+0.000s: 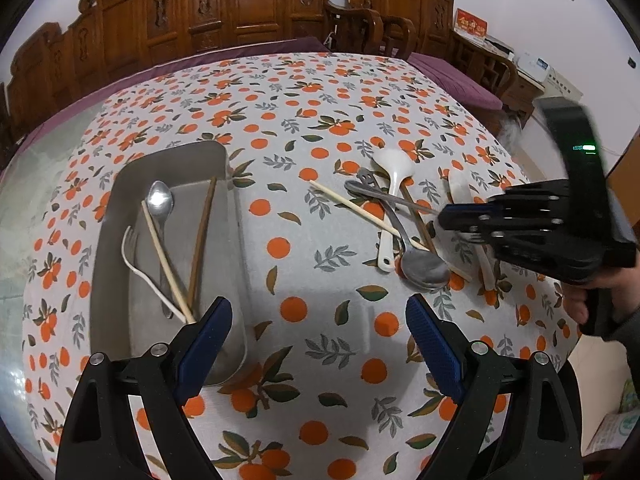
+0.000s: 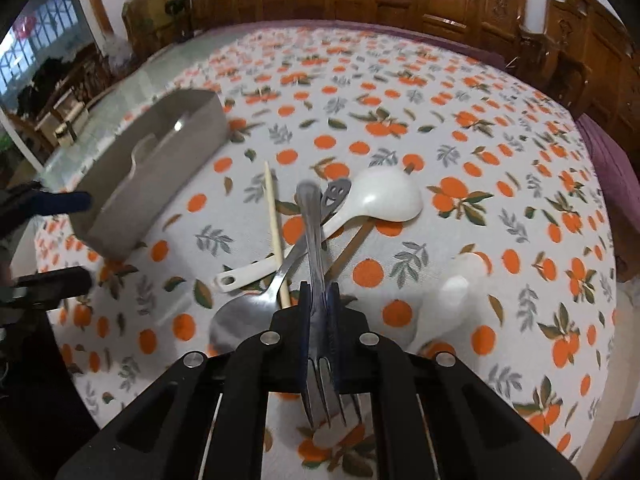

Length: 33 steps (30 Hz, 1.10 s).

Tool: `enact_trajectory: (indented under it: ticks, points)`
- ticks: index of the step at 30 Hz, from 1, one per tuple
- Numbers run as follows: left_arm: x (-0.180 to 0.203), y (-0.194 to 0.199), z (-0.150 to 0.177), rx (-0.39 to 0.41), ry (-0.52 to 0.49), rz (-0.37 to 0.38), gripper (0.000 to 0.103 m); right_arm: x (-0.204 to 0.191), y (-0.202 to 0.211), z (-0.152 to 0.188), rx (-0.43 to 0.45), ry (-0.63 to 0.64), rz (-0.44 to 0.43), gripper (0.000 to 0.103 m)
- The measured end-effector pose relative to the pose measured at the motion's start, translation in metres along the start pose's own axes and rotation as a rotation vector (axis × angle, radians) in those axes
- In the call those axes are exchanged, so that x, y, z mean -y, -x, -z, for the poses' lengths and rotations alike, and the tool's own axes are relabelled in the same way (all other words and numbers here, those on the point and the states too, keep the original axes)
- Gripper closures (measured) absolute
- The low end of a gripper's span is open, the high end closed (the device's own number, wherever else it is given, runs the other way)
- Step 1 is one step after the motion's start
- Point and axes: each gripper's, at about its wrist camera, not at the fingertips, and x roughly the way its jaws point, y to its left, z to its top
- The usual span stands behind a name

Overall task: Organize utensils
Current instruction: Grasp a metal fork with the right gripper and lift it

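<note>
My right gripper [image 2: 319,289] is shut on a metal fork [image 2: 314,232]; its handle sticks out forward over the pile and its tines point back at the camera. In the left wrist view the right gripper [image 1: 444,218] holds the fork [image 1: 392,198] above the pile. Below lie a white ceramic spoon [image 2: 384,196], a large metal spoon [image 2: 240,324], a light chopstick [image 2: 274,216], a dark chopstick [image 2: 352,244] and a smiley-faced utensil [image 2: 336,194]. The grey tray [image 1: 180,160] holds a metal spoon [image 1: 160,200], a white fork [image 1: 136,260] and two chopsticks. My left gripper [image 1: 319,308] hangs open beside the tray's near corner.
A second white spoon [image 1: 458,188] lies right of the pile. The table wears an orange-patterned cloth [image 1: 304,112]. Carved wooden chairs [image 1: 256,4] ring its far side. A person's hand [image 1: 600,292] grips the right tool.
</note>
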Motion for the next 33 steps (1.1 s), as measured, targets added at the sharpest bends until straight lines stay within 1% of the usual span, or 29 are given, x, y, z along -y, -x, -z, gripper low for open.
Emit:
enact_trajectory:
  ticks: [4, 6, 12, 14, 20, 26, 29, 33]
  points:
    - [0.007, -0.009, -0.003, -0.01, 0.0, 0.012, 0.018, 0.003, 0.021, 0.01, 0.037, -0.01, 0.005, 0.094]
    - [0.011, -0.015, -0.005, -0.016, -0.001, 0.015, 0.018, 0.005, 0.024, 0.014, 0.035, -0.006, 0.009, 0.094]
    - [0.018, -0.024, -0.005, -0.032, -0.009, 0.017, 0.018, -0.004, -0.002, 0.03, -0.052, 0.089, 0.04, 0.094]
    - [0.018, -0.023, -0.004, -0.034, -0.012, 0.013, 0.018, -0.009, -0.008, 0.031, -0.06, 0.112, 0.044, 0.094]
    - [0.01, -0.018, -0.003, -0.03, -0.003, 0.004, 0.018, -0.016, -0.019, 0.023, -0.092, 0.148, 0.048, 0.091]
    - [0.005, -0.013, -0.005, -0.021, 0.005, 0.004, 0.018, -0.017, -0.03, 0.013, -0.117, 0.144, 0.06, 0.091]
    - [0.005, -0.013, -0.005, -0.021, 0.005, 0.004, 0.018, -0.016, -0.032, 0.01, -0.114, 0.133, 0.054, 0.092]
    - [0.008, -0.014, -0.005, -0.023, -0.001, 0.002, 0.018, -0.013, -0.029, 0.01, -0.097, 0.104, 0.043, 0.095]
